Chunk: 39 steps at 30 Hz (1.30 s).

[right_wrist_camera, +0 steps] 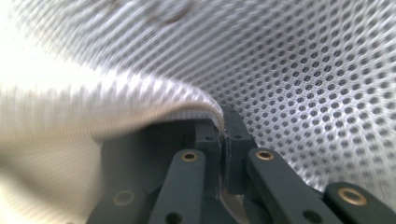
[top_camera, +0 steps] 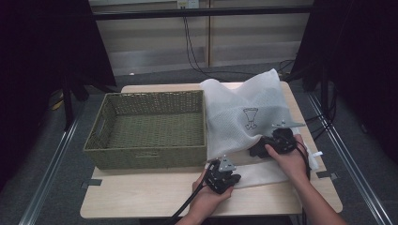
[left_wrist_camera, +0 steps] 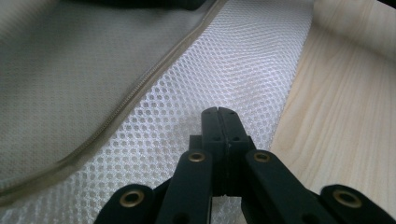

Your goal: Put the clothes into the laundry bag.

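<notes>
A white mesh bag with a small printed emblem lies on the right half of the table, with its mouth toward me. My right gripper is shut on the upper edge of the mouth and holds that layer a little off the table. In the right gripper view the hem runs down between the closed jaws, and mesh billows behind. My left gripper is shut at the near left edge of the lower layer. In the left gripper view its jaws meet on puckered mesh, beside the zip.
A green woven basket with nothing in it stands left of the bag and touches it. The light wooden table has bare room in front of the basket. Dark curtains hang on both sides, and cables run down behind the table.
</notes>
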Motion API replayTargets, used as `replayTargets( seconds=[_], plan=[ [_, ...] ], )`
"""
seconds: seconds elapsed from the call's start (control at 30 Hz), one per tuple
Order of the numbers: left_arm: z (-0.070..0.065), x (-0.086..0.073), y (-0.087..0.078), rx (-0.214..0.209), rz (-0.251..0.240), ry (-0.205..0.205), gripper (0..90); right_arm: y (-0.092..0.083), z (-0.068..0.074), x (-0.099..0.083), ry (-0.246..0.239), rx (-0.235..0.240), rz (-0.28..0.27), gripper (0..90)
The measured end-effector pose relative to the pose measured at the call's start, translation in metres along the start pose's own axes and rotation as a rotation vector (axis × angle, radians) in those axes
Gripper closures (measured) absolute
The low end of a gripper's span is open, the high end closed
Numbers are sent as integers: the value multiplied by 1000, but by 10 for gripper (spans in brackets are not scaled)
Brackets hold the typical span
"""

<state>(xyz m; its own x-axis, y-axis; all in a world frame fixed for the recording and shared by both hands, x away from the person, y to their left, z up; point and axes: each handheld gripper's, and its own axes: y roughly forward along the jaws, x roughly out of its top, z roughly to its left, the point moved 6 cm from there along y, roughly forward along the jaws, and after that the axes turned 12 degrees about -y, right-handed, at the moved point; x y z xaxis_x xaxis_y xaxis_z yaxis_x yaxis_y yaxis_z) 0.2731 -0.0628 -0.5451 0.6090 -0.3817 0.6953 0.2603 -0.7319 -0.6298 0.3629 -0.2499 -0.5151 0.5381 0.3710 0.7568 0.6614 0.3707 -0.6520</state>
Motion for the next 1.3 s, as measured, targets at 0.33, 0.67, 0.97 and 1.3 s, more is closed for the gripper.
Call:
replayTargets(
  seconds=[0.33, 0.67, 0.97, 1.3],
  plan=[
    [0, 0, 0, 11, 1, 9, 900, -23, 30, -49, -27, 139, 136, 878],
    [0, -1, -1, 15, 7, 24, 900, 23, -11, -17, 97, 21, 130, 877],
    [2, -1, -2, 4, 15, 6, 900, 22, -14, -12, 46, -9, 78, 874],
    [3, 0, -1, -5, 4, -32, 900, -11, 14, -47, 81, 96, 60, 873]
  ],
)
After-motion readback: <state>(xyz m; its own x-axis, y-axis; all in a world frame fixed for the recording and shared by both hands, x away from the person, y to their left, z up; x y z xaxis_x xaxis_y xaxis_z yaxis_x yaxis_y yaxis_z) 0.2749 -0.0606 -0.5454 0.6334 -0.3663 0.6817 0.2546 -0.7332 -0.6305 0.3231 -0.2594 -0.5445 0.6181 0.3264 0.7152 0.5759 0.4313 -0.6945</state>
